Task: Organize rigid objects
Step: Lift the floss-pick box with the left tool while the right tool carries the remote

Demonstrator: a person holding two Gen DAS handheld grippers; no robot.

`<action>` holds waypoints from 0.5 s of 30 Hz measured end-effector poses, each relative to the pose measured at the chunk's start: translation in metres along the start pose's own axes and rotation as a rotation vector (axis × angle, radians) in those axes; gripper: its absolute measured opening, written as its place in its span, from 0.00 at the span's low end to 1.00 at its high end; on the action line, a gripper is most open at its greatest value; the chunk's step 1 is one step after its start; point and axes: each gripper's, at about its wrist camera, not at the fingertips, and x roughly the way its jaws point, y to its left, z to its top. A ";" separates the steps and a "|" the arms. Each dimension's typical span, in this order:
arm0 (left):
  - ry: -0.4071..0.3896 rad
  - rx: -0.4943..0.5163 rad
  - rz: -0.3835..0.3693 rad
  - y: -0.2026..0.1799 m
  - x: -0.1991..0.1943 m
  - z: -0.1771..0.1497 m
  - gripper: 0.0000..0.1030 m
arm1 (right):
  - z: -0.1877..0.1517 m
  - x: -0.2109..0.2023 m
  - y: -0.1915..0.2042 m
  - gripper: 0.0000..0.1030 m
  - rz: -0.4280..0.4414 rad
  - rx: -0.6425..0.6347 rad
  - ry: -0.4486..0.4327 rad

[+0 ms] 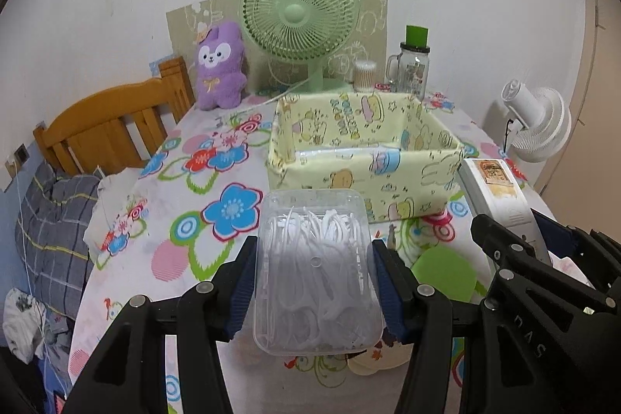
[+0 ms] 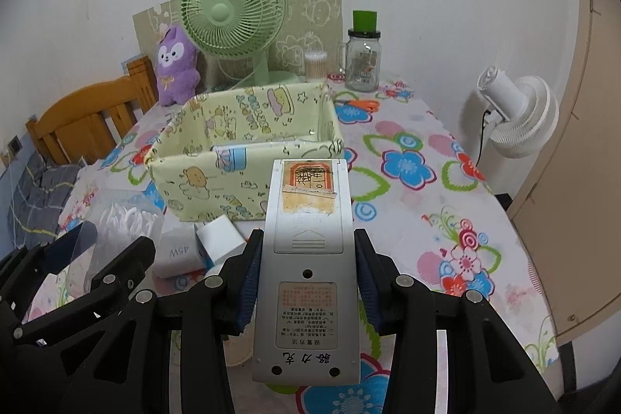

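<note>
Left tool (image 1: 314, 274) is clamped on one clear plastic case (image 1: 316, 270) full of white floss picks, pads pressed to its two long sides, case held above the worktop (image 1: 186, 189) and pointing toward the bin. Right tool (image 2: 306, 274) grips one grey remote (image 2: 306, 258) back side up, pads on both edges, battery cover and two stickers showing; the remote is off the worktop, its far end just in front of the bin. Each tool shows in the other's view: the right one with the remote (image 1: 500, 196) at the left view's right edge, the left one with the case (image 2: 124, 220) at the right view's left edge.

Under the tools, on the floral cloth: two white boxes (image 2: 202, 247) side by side, one marked 45W, and one green disc (image 1: 444, 274).

Ahead: one yellow cartoon-print bin (image 1: 365, 150), open top; contents cannot be told. Behind it: one green fan (image 1: 299, 14), one purple plush (image 1: 219, 64), one glass jar (image 1: 411, 64) with green cap, one tub of cotton swabs (image 1: 365, 74). One pair of orange scissors (image 2: 361, 103) lies right of the bin. One white fan (image 2: 516, 115) stands off the worktop's right side. One wooden headboard (image 1: 108, 127) at left.
</note>
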 end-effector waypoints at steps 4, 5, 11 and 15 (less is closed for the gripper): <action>-0.016 0.008 0.002 0.000 -0.005 0.007 0.56 | 0.007 -0.005 0.001 0.46 -0.005 -0.008 -0.011; -0.021 0.009 0.003 0.000 -0.006 0.009 0.56 | 0.009 -0.007 0.001 0.46 -0.007 -0.012 -0.014; -0.036 0.011 0.003 0.002 -0.011 0.020 0.56 | 0.020 -0.013 0.004 0.46 -0.006 -0.042 -0.026; -0.044 0.005 0.007 0.004 -0.013 0.027 0.56 | 0.027 -0.015 0.007 0.46 -0.002 -0.054 -0.036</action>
